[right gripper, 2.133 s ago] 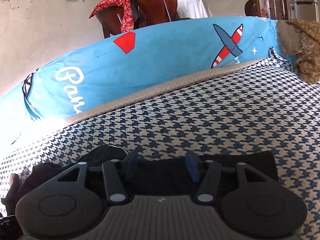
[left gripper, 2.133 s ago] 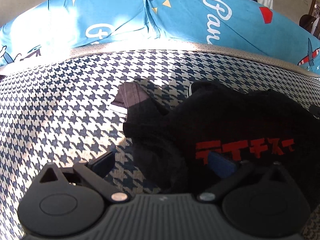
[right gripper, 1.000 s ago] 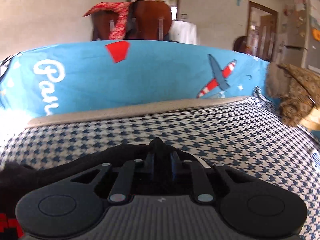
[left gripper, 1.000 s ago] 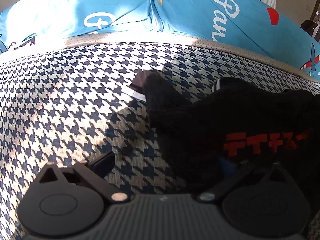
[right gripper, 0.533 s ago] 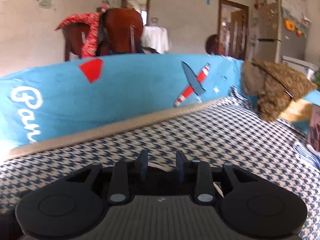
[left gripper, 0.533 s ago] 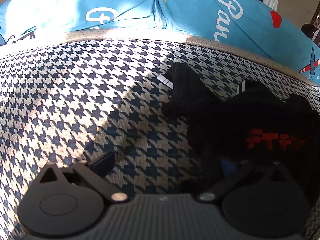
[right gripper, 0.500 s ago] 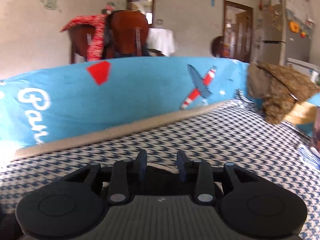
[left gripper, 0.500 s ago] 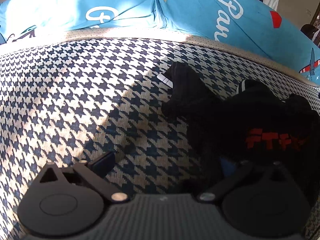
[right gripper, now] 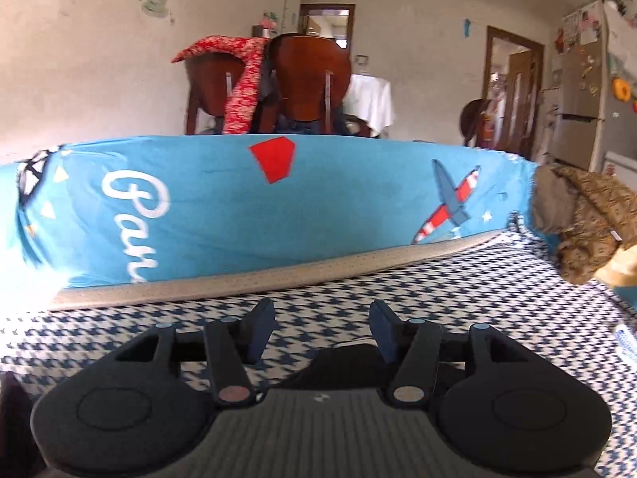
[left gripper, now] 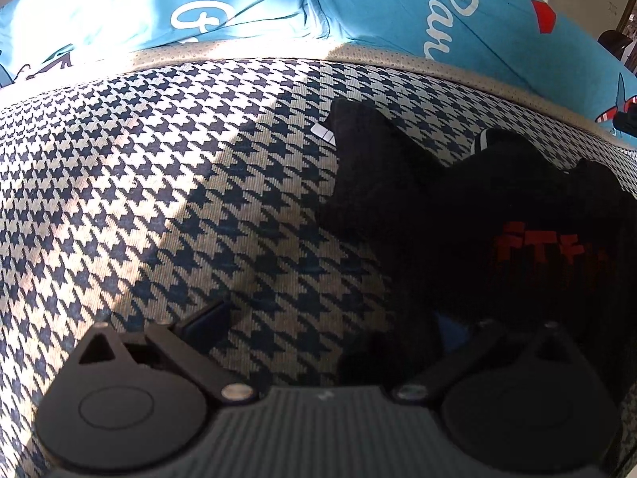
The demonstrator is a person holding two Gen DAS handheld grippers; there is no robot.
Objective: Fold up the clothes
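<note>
The left gripper (left gripper: 326,324) sits spread wide over the houndstooth-patterned navy and cream sofa cover (left gripper: 167,183), its right finger (left gripper: 448,332) against the near edge of the crumpled black garment with red lettering (left gripper: 497,219). The right gripper (right gripper: 320,326) also stands spread, holding nothing, with a dark fold of the garment just beneath it. Beyond the garment runs the blue printed bolster cushion (right gripper: 278,207). Judging by the bunched cloth, folding has barely begun; next, each gripper needs an edge to pinch and spread flat.

"Par" on blue cushion (right gripper: 239,207)
</note>
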